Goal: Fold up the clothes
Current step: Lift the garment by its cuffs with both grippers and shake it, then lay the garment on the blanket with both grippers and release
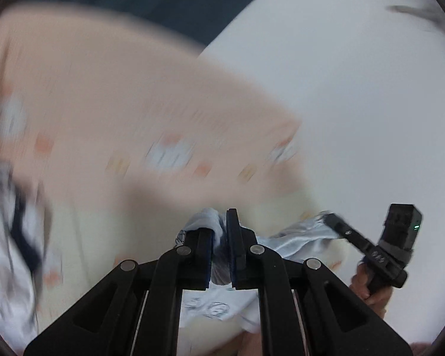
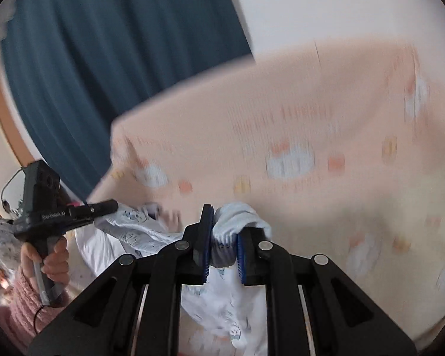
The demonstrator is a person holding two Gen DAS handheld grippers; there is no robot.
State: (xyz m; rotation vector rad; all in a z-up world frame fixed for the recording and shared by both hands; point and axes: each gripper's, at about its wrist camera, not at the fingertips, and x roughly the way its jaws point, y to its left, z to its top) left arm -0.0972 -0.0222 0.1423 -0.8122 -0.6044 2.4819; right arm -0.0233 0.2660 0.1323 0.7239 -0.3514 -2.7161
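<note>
A white garment with small blue prints point(image 1: 293, 243) hangs stretched between my two grippers above the bed. In the left wrist view my left gripper point(image 1: 221, 237) is shut on a bunched edge of it, and cloth shows between the blue pads. My right gripper point(image 1: 330, 219) grips the other end at the right, held by a hand point(image 1: 370, 287). In the right wrist view my right gripper point(image 2: 225, 237) is shut on a gathered fold of the garment point(image 2: 240, 216). My left gripper point(image 2: 111, 206) pinches the far end at the left. The picture is blurred.
A peach bed sheet with white and orange prints point(image 1: 133, 103) point(image 2: 311, 112) lies under the garment. Another white garment with dark trim point(image 1: 17, 222) sits at the left. A blue curtain point(image 2: 103, 59) and a white wall point(image 1: 356, 89) stand behind. A pink sleeve point(image 2: 17, 302) is at lower left.
</note>
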